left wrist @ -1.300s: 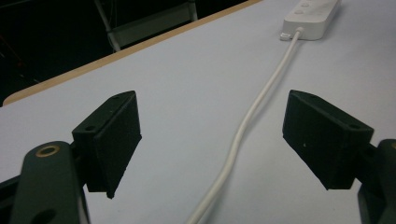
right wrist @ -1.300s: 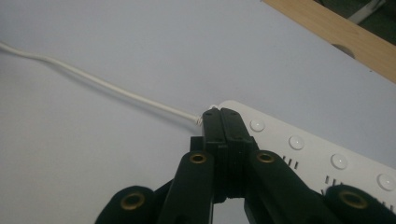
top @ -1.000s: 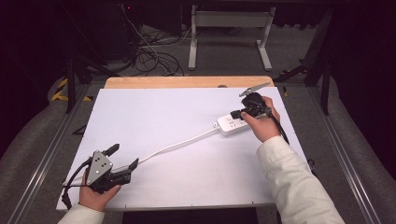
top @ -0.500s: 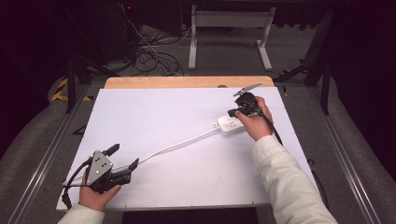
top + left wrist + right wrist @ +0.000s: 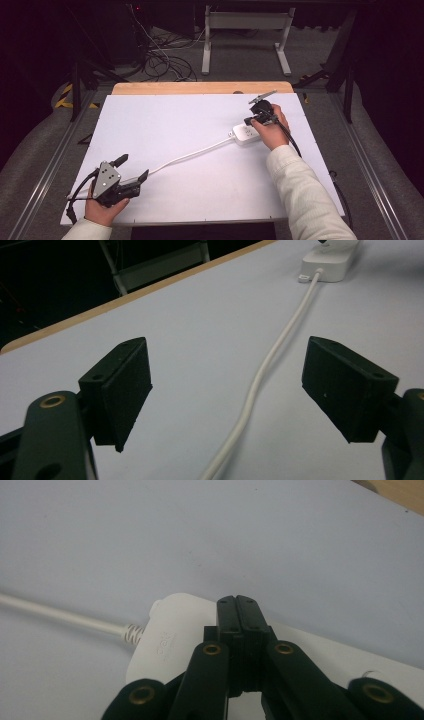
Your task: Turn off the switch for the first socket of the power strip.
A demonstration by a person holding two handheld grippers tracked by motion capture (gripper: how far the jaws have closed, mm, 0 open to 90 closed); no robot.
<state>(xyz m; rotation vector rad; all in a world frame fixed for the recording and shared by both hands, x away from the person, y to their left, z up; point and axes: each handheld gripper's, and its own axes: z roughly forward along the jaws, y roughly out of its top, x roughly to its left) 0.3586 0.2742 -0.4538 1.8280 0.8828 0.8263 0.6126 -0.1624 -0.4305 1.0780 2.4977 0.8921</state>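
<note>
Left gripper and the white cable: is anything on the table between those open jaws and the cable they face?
Nothing visible. The left gripper is open, and the white cable runs over the bare white table top straight between its jaws, up to the power strip under the right gripper.

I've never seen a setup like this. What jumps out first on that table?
A white power strip lies at the right of the white table, its cord running down-left across it. The right gripper sits over the strip with its jaws pressed together. Near the front left corner, the left gripper has its jaws wide apart on either side of the cord.
</note>
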